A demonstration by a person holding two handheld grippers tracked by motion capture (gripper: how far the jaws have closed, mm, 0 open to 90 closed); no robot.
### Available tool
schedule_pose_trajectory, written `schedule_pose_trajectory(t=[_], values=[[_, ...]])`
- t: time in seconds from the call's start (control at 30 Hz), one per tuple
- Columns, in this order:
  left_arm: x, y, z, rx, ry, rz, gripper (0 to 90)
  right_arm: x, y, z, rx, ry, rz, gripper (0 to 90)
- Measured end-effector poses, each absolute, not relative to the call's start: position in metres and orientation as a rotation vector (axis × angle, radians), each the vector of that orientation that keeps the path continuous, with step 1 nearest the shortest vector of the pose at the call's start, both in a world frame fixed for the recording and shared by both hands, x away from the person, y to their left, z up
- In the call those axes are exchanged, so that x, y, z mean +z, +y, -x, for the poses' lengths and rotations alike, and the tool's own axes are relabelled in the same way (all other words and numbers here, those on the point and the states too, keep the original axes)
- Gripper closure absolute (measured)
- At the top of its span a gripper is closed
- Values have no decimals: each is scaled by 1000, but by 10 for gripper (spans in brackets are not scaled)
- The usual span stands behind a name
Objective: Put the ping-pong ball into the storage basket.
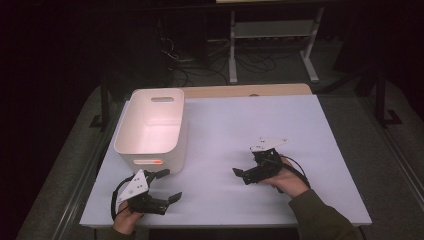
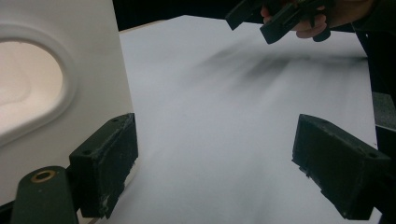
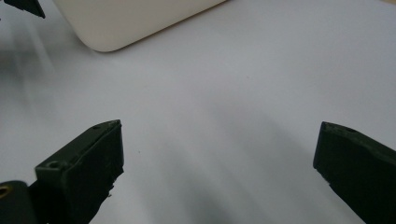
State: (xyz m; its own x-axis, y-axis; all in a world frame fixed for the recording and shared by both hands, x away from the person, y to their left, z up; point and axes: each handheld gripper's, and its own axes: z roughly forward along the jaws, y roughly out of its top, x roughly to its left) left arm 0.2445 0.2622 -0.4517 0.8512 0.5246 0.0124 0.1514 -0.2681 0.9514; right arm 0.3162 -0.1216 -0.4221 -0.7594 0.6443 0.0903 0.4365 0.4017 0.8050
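While both sit wide open and empty, the left gripper (image 1: 167,186) hovers beside the white bin (image 1: 150,127), the right gripper (image 1: 242,174) well apart.

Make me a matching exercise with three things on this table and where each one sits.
Things:
1. white bin
2. left tongs
3. right tongs

Places:
A. open, at the near left edge of the table
B. open, right of centre, pointing left
C. standing at the far left

Pairs: 1-C, 2-A, 3-B
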Motion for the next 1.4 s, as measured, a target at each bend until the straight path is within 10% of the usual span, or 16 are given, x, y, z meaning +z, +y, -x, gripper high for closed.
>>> schedule_pose_trajectory(t=[1.4], values=[[-452,261,-244,396,507,-1835,140,-438,-198,-274,1210,2195,-1143,14]])
